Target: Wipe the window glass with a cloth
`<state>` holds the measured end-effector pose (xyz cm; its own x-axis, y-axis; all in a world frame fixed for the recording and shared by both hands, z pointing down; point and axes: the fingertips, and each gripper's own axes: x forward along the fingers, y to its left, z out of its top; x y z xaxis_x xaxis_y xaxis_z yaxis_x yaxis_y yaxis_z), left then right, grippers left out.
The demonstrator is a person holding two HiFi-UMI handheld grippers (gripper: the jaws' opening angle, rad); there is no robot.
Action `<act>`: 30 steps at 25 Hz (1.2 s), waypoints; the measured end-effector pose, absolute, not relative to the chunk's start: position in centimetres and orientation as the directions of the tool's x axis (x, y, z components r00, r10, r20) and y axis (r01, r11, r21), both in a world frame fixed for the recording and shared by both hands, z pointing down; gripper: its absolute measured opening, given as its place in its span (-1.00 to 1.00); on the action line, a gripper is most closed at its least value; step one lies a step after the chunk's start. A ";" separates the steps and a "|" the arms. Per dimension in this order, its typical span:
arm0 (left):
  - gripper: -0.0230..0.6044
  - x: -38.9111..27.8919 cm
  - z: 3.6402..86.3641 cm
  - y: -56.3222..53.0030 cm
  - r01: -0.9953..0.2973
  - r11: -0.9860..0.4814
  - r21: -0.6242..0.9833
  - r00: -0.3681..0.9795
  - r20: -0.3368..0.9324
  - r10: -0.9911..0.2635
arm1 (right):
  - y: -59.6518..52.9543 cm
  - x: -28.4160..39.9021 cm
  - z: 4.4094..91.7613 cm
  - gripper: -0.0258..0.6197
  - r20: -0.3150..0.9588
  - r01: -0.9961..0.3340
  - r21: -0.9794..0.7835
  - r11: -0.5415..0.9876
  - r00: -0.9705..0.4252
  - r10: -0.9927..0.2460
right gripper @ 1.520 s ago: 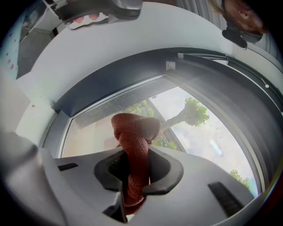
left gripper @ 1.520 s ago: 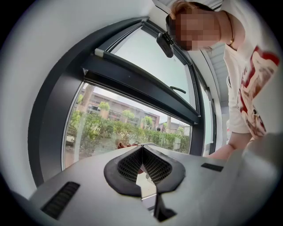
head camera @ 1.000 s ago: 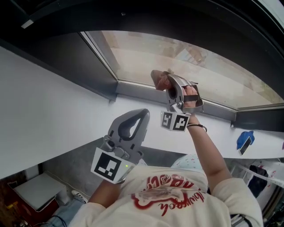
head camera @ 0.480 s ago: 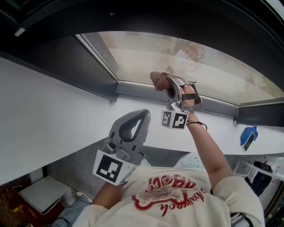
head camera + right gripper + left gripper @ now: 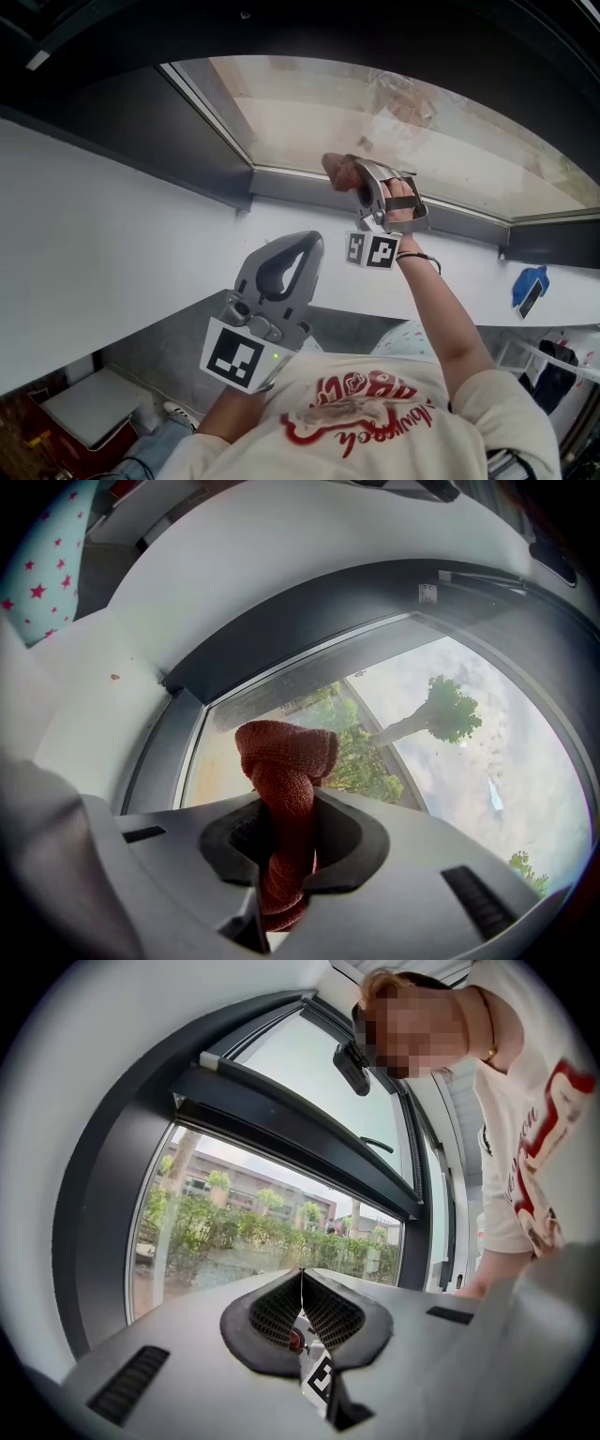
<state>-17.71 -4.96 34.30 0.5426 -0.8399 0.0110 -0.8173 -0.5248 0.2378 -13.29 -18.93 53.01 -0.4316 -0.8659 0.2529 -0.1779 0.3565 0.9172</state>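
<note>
2 grippers: the right gripper (image 5: 354, 176) is clamped on a rust-red cloth (image 5: 281, 761) near the window glass (image 5: 309, 112) lower edge; the left gripper (image 5: 301, 1277) has its jaws together, empty.

- The window glass (image 5: 441, 131) lies open above and beside the cloth (image 5: 336, 169).
- A grey bottom rail (image 5: 291, 187) runs just under the cloth; the dark frame post (image 5: 164, 122) bounds the pane at left.
- The white sill (image 5: 112, 234) is open, but for a blue object (image 5: 528, 289) far right.
</note>
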 end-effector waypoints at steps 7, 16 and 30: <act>-0.86 -17.9 34.5 -5.1 -0.818 -0.522 0.240 0.541 0.012 -0.841 | -18.9 -13.2 55.6 -0.69 0.301 -0.140 0.911 0.388 -0.417 -0.857; -0.86 -17.5 35.2 -4.8 -0.814 -0.526 0.247 0.549 0.032 -0.835 | -18.9 -12.7 58.9 -0.69 0.345 -0.102 0.904 0.415 -0.397 -0.850; -0.86 -16.8 36.9 -5.0 -0.813 -0.525 0.253 0.552 0.049 -0.832 | -19.1 -12.0 63.0 -0.69 0.396 -0.071 0.888 0.455 -0.385 -0.834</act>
<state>-16.82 -4.98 36.93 0.5523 -0.8321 0.0494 -0.8130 -0.5246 0.2526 -12.05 -19.07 62.98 -0.3850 -0.8337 0.3960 -0.0709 0.4545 0.8879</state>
